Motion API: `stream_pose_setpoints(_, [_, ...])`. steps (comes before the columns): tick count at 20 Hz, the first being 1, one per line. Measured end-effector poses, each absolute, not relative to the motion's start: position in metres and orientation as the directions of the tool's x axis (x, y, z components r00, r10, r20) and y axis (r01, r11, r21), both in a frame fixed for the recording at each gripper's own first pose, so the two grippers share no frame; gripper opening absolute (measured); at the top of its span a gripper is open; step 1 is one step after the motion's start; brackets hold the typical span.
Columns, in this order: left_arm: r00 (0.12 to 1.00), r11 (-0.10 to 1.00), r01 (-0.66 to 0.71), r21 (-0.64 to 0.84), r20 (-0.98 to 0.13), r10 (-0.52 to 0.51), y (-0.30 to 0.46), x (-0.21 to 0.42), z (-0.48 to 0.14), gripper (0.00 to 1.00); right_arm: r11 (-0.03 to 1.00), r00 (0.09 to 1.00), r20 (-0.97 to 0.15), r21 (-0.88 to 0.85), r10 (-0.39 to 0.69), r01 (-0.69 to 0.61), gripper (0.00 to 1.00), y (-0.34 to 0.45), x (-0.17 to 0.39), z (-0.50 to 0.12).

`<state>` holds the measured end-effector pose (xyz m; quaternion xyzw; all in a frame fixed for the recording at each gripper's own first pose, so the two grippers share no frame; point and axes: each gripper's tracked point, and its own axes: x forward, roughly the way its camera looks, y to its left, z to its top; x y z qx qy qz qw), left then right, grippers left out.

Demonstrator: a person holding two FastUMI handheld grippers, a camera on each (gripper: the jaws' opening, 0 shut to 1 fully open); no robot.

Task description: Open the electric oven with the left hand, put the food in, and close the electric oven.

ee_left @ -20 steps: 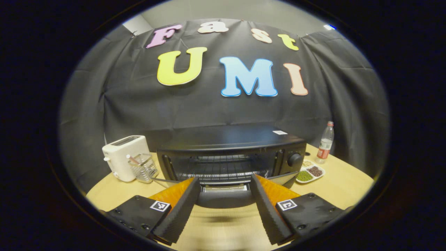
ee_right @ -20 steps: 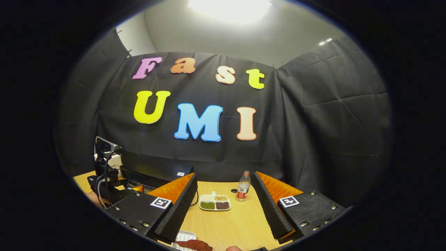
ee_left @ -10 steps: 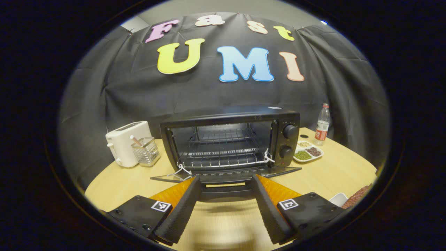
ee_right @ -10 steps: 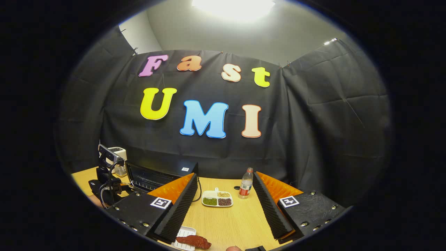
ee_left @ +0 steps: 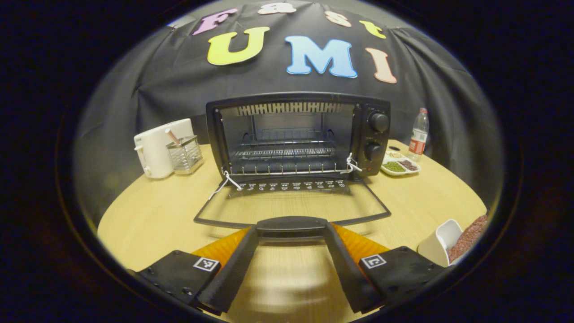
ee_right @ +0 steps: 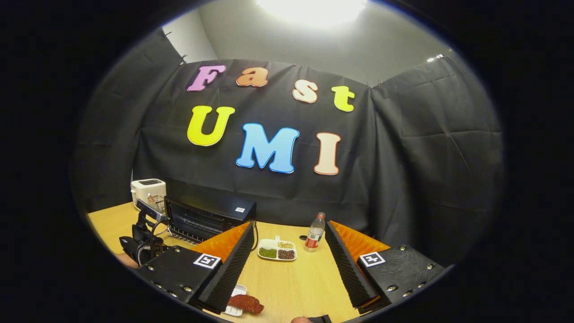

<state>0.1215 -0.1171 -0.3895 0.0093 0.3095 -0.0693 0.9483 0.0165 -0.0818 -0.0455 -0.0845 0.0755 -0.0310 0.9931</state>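
- The left gripper (ee_left: 290, 231) sits at the bottom middle of the left gripper view. Its two fingers stand wide apart with the black door handle (ee_left: 290, 223) between their tips. I cannot tell if the fingers press on the handle.
- The oven (ee_left: 298, 133) stands in the middle of that view on the wooden table (ee_left: 152, 211). Its glass door (ee_left: 291, 206) hangs down flat, so the oven is open. The wire rack (ee_left: 282, 153) inside has nothing on it.
- Two round knobs (ee_left: 376, 134) sit on the right side of the oven's front.
- A white toaster (ee_left: 157, 148) and a small clear holder (ee_left: 184, 154) stand at the left of the oven.
- A little dish of beans (ee_left: 399, 165) and a bottle (ee_left: 418, 134) stand at the right of the oven.
- The right gripper (ee_right: 289, 264) shows at the bottom of the right gripper view. Its fingers are spread wide and hold nothing.
- The food (ee_right: 245, 303) is a reddish brown piece lying on a white tray (ee_right: 232, 308) at the bottom of the right gripper view, just below the left finger.
- In the left gripper view the food (ee_left: 468, 231) and its white tray (ee_left: 441, 240) are at the lower right edge, well apart from the oven.
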Motion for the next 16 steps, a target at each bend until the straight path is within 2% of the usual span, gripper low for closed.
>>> stream_pose_setpoints(3, [0.804,0.990,0.138,-0.040,-0.579,-0.136,-0.122,0.119,-0.382,0.99,0.986,0.983,-0.175,-0.167,-0.057,0.027,0.97,-0.079,0.014,-0.054])
stream_pose_setpoints(4, [0.813,0.988,0.148,-0.040,-0.564,-0.145,-0.124,0.119,-0.372,0.94,0.988,0.980,-0.191,-0.154,-0.051,0.021,0.97,-0.078,0.011,-0.061])
stream_pose_setpoints(5, [0.823,0.986,0.163,-0.031,-0.546,-0.153,-0.127,0.116,-0.359,0.99,0.990,0.977,-0.207,-0.142,-0.048,0.019,0.97,-0.078,0.011,-0.066])
stream_pose_setpoints(8, [0.865,0.980,0.198,-0.009,-0.469,-0.179,-0.133,0.108,-0.310,1.00,0.996,0.967,-0.252,-0.091,-0.020,-0.003,0.97,-0.073,0.011,-0.085])
stream_pose_setpoints(9, [0.877,0.979,0.204,-0.015,-0.443,-0.189,-0.136,0.105,-0.292,0.94,0.998,0.961,-0.278,-0.068,-0.002,-0.017,0.97,-0.070,0.012,-0.093])
stream_pose_setpoints(13, [0.928,0.980,0.194,-0.037,-0.318,-0.195,-0.136,0.093,-0.214,0.94,0.998,0.914,-0.401,0.027,0.066,-0.060,0.97,-0.062,0.013,-0.137])
stream_pose_setpoints(15, [0.947,0.982,0.180,-0.055,-0.260,-0.188,-0.133,0.088,-0.180,1.00,0.996,0.885,-0.458,0.067,0.084,-0.060,0.97,-0.062,0.010,-0.161])
stream_pose_setpoints(16, [0.954,0.982,0.177,-0.062,-0.234,-0.187,-0.131,0.085,-0.164,1.00,0.995,0.870,-0.483,0.086,0.092,-0.057,0.97,-0.062,0.009,-0.171])
